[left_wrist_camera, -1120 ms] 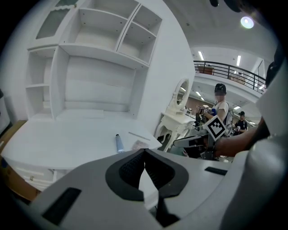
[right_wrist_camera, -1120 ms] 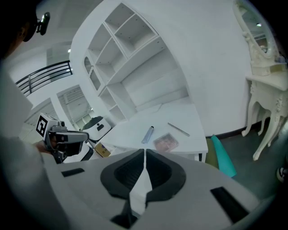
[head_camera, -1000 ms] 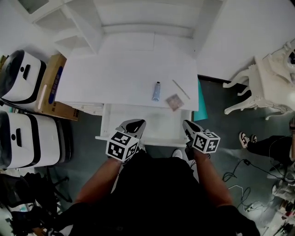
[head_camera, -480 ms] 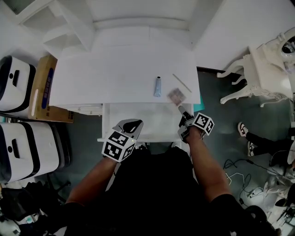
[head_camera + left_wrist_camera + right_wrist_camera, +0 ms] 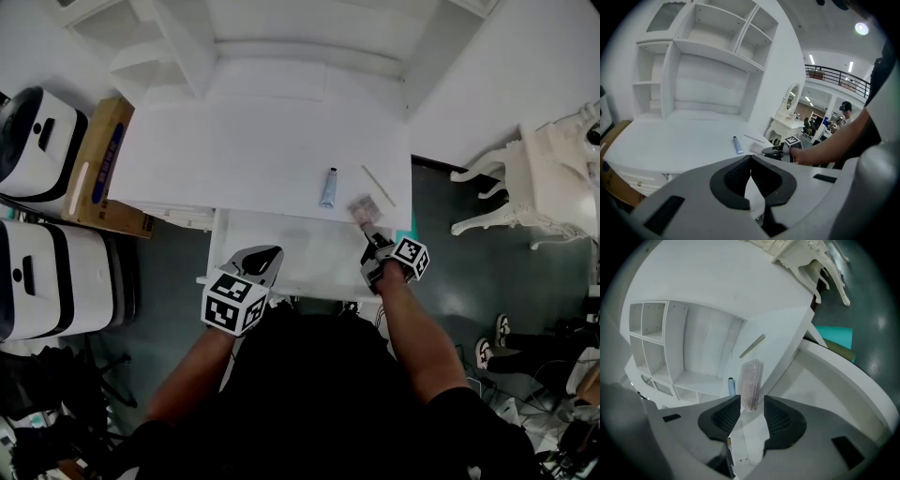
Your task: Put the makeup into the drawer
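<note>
A pink makeup palette (image 5: 362, 210) lies at the front right edge of the white desk (image 5: 234, 150), beside a blue tube (image 5: 329, 187) and a thin stick (image 5: 379, 186). Below the desk front the drawer (image 5: 300, 258) stands pulled out. My right gripper (image 5: 371, 242) is rolled onto its side just in front of the palette (image 5: 752, 380). Its jaws have just been opening, and the palette's near end sits in the gap without the pads pressing on it. My left gripper (image 5: 261, 261) hovers shut over the drawer's front left part, holding nothing (image 5: 750, 158).
Two white cases (image 5: 42, 141) (image 5: 56, 281) and a cardboard box (image 5: 98, 169) stand left of the desk. An open shelf unit (image 5: 281, 37) rises at the desk's back. White ornate furniture (image 5: 553, 178) is at the right, and cables lie on the dark floor.
My right gripper went from near my body forward to the palette at the desk's edge, rolled onto its side and opened. The left gripper drifted a little.
</note>
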Tool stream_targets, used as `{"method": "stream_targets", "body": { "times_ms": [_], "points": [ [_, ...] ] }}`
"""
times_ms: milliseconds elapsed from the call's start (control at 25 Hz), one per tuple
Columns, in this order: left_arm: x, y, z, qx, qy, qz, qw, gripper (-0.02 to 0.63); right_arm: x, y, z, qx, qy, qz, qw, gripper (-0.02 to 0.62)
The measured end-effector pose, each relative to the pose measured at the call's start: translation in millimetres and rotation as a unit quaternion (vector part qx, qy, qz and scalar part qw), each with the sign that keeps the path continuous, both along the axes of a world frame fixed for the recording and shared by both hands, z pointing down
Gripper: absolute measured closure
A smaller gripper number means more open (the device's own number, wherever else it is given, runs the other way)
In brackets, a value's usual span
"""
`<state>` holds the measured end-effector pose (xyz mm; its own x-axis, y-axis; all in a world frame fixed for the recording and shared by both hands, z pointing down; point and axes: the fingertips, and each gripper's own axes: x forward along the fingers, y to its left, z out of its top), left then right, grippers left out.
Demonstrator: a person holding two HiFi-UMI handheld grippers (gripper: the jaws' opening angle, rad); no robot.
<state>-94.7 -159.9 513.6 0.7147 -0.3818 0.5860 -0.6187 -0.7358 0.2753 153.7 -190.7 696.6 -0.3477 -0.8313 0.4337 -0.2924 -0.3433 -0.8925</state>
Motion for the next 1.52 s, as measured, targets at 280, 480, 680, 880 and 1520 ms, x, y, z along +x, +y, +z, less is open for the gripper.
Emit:
{"method": "stream_targets", "body": {
  "times_ms": [280,480,680,880,1520],
  "points": [
    [8.8,1.8,-2.8,0.0,0.003,-0.031,0.9995,0.595,-7.8,-3.0,6.2,-0.012,0.0,-0.039,0.999,0.449],
    [13.5,2.1,-0.3,-0.002,0.002,-0.039,0.9992,0.595,-6.2,-2.3,2.5,-0.009,-0.015,-0.047,0.999,0.499],
    [24.1,-0.9,-1.7,-0.002,0.006,-0.031,0.9995,0.595,0.4,9.9,-1.5,-0.02,-0.024,-0.047,0.998,0.505],
    [37.2,-2.5,-1.6,-0.001,0.006,-0.013,0.9999,0.595,11.6,21.9,-4.7,-0.014,-0.032,-0.04,0.999,0.512],
    [52.8,1.2,5.1,0.0,-0.002,0.016,0.9999,0.595,20.3,43.9,-39.9,0.032,-0.008,-0.068,0.997,0.535]
  ]
}}
